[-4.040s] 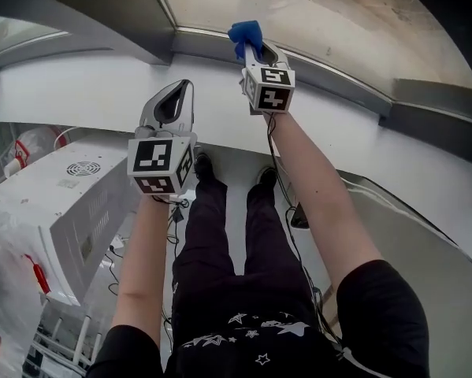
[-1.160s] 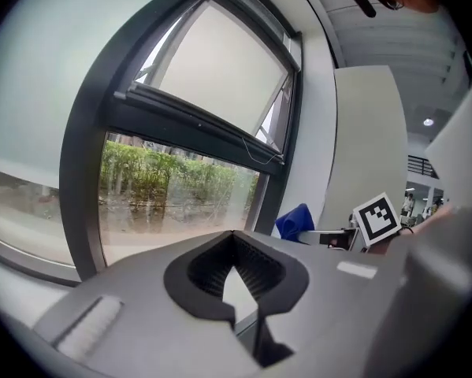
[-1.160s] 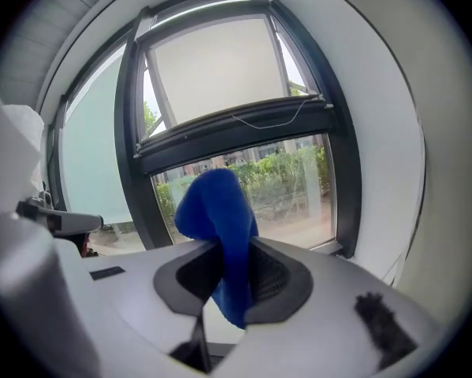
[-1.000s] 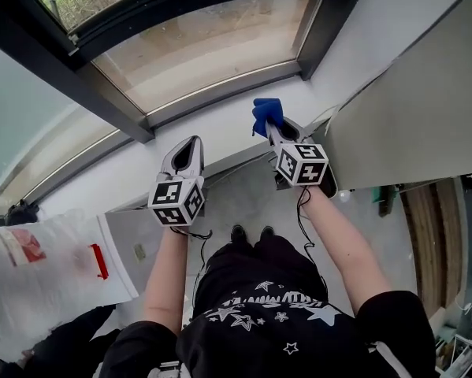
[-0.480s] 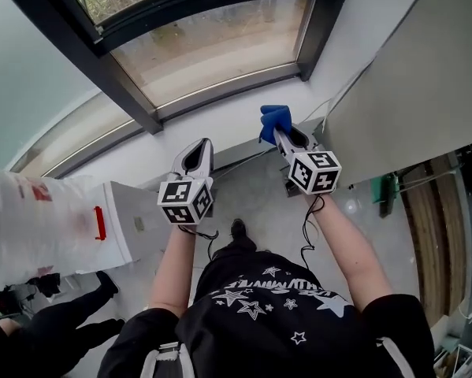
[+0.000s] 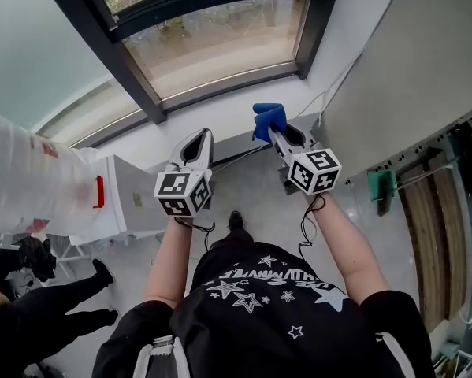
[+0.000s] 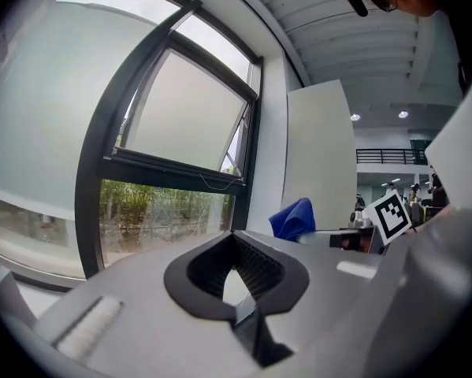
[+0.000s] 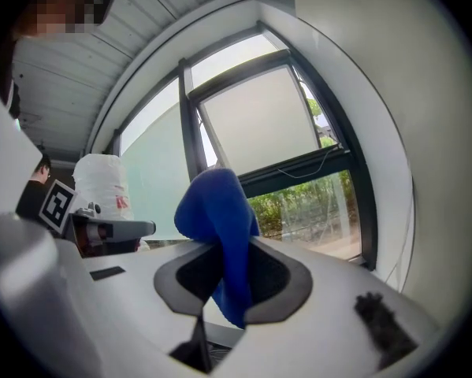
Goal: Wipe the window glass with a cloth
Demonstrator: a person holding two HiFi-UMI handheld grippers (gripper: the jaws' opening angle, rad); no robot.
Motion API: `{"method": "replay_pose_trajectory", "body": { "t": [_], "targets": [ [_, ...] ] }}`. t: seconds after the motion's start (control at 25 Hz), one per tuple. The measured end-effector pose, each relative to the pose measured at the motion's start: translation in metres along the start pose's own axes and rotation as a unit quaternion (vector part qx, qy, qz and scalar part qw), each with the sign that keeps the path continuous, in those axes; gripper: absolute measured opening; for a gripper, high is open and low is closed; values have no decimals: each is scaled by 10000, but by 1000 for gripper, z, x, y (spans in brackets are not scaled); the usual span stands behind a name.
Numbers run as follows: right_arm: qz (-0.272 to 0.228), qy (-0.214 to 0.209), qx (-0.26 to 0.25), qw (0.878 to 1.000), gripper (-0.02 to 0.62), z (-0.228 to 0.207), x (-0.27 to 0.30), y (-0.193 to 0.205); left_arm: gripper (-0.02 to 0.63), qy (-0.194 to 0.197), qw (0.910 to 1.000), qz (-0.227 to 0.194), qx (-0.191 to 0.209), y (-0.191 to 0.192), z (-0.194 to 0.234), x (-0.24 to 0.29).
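Blue cloth [image 6: 267, 120]: bunched, pinched between the right gripper's jaws, sticking up past their tips, apart from the window glass [image 6: 220, 42].
Right gripper [image 6: 276, 136]: clenched on the cloth, pointed toward the window's lower right corner.
Left gripper [image 6: 200, 136]: jaws closed together, nothing between them, level beside the right one.
Window frame [image 6: 133, 85]: dark, upper pane tilted open.

Right gripper [image 8: 229, 270] has its grey jaws pinched on a scrunched blue cloth [image 8: 218, 219], dead centre. Dark-framed window [image 8: 261, 124] is up at 1 o'clock, left gripper [image 8: 141, 227] at 9 o'clock.
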State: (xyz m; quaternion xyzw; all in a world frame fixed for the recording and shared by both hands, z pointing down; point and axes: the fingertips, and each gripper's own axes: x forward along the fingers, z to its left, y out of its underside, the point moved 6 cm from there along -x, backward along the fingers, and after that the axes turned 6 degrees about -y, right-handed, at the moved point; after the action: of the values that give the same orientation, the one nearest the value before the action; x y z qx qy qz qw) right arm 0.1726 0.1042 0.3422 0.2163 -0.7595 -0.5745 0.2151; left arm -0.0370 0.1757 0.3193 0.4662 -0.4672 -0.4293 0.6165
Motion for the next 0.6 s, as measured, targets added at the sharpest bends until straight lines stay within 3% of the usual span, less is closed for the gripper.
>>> {"method": "replay_pose_trajectory", "body": {
  "t": [0.6],
  "targets": [
    [127,-187,-160,9996,74,37,-27,7,9,-157,9997,-161,91,-2,-12,-54]
  ]
}}
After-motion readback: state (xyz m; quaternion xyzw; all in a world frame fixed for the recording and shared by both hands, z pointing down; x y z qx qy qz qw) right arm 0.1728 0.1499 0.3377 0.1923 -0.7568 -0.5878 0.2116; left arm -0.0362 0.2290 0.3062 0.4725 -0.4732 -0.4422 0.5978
